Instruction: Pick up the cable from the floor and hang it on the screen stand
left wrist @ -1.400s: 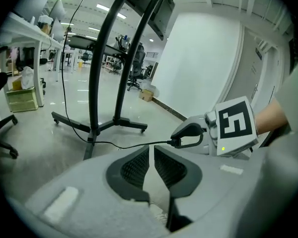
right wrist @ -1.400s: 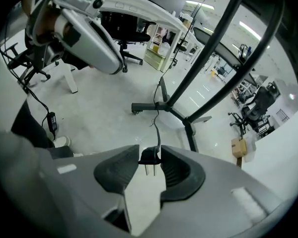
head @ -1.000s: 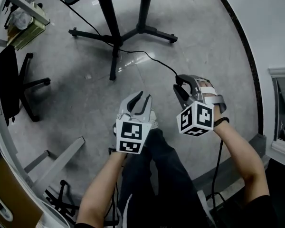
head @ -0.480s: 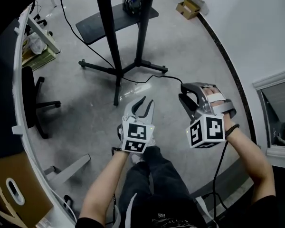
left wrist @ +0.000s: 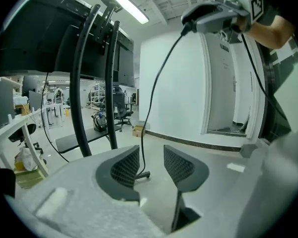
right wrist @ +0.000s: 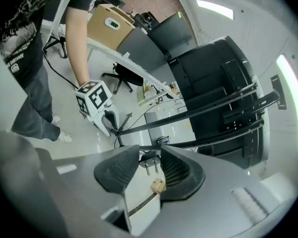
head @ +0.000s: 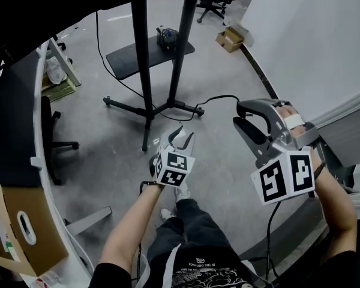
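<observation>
Head view: right hand-held gripper (head: 237,113), at right, holds the thin black cable (head: 213,98), which trails to the grey floor (head: 108,137) by the black tubular screen stand (head: 139,53). Left gripper view: left hand-held gripper (left wrist: 150,151) jaws apart, just opened wider, gripping nothing. Right gripper view: jaws clamp the cable's black two-pin plug (right wrist: 149,160).

We count one left gripper (head: 182,137), one right gripper (head: 239,115), one cable (head: 219,96) and one screen stand (head: 140,59).
Each gripper has two jaws; the cable ends in one plug (right wrist: 149,160) with two prongs; the stand rises on two poles; two office chairs sit at nine (head: 47,125) and twelve o'clock (head: 211,6); two cardboard boxes sit at one (head: 230,39) and seven o'clock (head: 24,236).
</observation>
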`<act>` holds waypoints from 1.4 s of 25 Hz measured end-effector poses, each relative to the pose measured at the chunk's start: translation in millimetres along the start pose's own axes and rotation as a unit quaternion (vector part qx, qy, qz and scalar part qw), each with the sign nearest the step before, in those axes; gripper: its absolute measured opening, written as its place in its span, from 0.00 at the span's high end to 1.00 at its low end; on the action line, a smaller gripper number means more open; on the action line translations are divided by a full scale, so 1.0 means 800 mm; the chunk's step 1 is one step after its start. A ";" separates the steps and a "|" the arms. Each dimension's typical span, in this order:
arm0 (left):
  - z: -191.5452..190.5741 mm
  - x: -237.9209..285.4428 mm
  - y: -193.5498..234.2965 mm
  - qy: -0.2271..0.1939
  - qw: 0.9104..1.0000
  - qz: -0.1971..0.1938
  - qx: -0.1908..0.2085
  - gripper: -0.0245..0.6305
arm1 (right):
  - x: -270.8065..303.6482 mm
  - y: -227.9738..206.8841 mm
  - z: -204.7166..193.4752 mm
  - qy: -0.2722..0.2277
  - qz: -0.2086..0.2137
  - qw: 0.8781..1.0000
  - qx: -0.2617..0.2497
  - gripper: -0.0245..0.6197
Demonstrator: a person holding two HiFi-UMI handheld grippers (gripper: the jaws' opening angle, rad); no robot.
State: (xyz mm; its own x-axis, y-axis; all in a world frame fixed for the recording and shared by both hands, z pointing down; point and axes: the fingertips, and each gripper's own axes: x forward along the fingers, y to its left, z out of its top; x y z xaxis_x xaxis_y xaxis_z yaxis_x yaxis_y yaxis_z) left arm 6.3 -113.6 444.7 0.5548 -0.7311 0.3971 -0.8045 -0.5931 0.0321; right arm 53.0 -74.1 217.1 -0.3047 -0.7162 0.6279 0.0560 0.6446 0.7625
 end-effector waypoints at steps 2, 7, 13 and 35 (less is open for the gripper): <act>0.004 0.001 -0.005 0.007 1.000 -0.006 0.015 0.71 | -0.032 -0.027 0.017 -0.005 -0.008 1.000 -0.007 0.75; 0.023 0.005 0.004 0.004 1.000 0.004 0.027 0.70 | -0.111 -0.091 0.054 -0.018 -0.041 0.998 -0.049 0.75; 0.046 0.010 0.016 -0.001 0.999 0.021 0.043 0.70 | -0.191 -0.157 0.096 -0.032 -0.072 0.990 -0.114 0.75; 0.112 0.037 0.033 -0.003 0.977 0.052 0.207 0.93 | -0.253 -0.264 0.023 0.027 -0.181 0.982 -0.046 0.75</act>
State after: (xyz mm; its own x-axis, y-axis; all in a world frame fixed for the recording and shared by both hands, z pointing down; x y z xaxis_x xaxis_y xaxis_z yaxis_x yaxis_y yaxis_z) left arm 20.8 -181.0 375.2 0.4773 -0.7952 0.3739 -0.7020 -0.6010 -0.3821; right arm 85.6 -60.5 -73.3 -0.2692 -0.9090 0.3182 0.0388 0.3198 0.9467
